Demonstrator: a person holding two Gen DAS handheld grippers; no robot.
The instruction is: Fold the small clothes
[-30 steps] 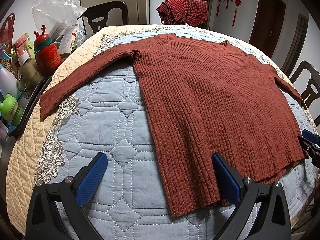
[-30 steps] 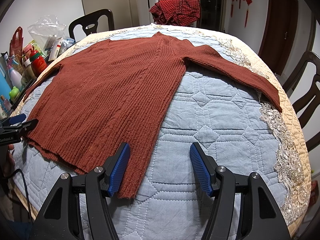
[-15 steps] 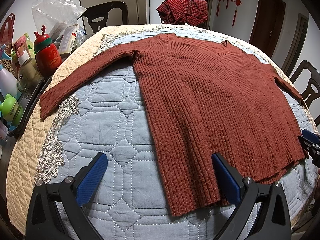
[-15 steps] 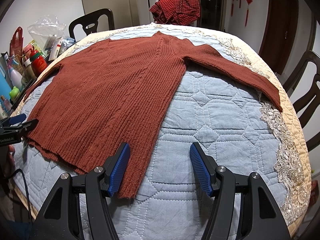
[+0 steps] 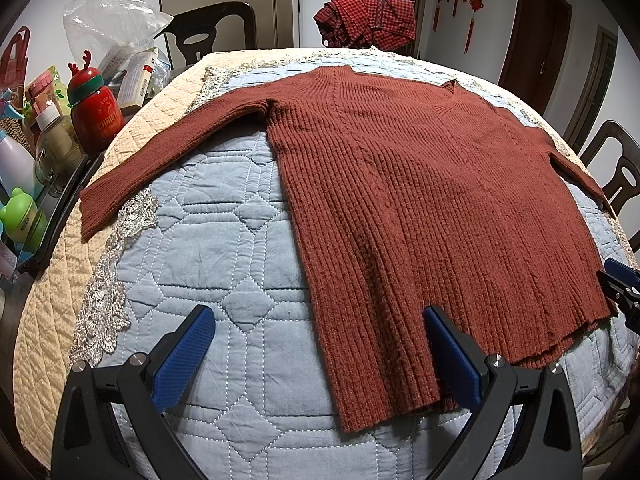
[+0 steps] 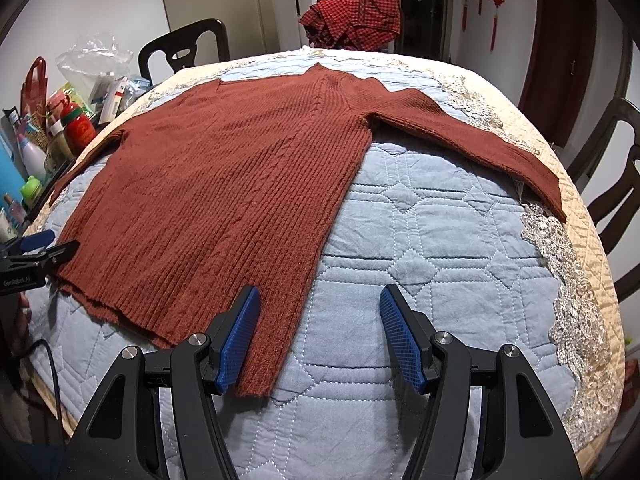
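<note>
Rust sweater (image 5: 420, 200) flat on quilted worktop (image 5: 208, 248), sleeves spread. Left claw (image 5: 320, 356) wide at hem corner; right claw (image 6: 320, 336) wide, likewise.

Left gripper (image 5: 320, 356): jaws spread wide, blue pads facing inward, nothing clamped between them. Right gripper (image 6: 320, 338): jaws likewise wide apart, gap between pads unoccupied by any grip.

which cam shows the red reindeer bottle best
The left wrist view: the red reindeer bottle stands large at the table's left edge, its antlers, green band and white lettering visible. In the right wrist view the same bottle is small and far off among clutter, and no detail can be made out.
</note>
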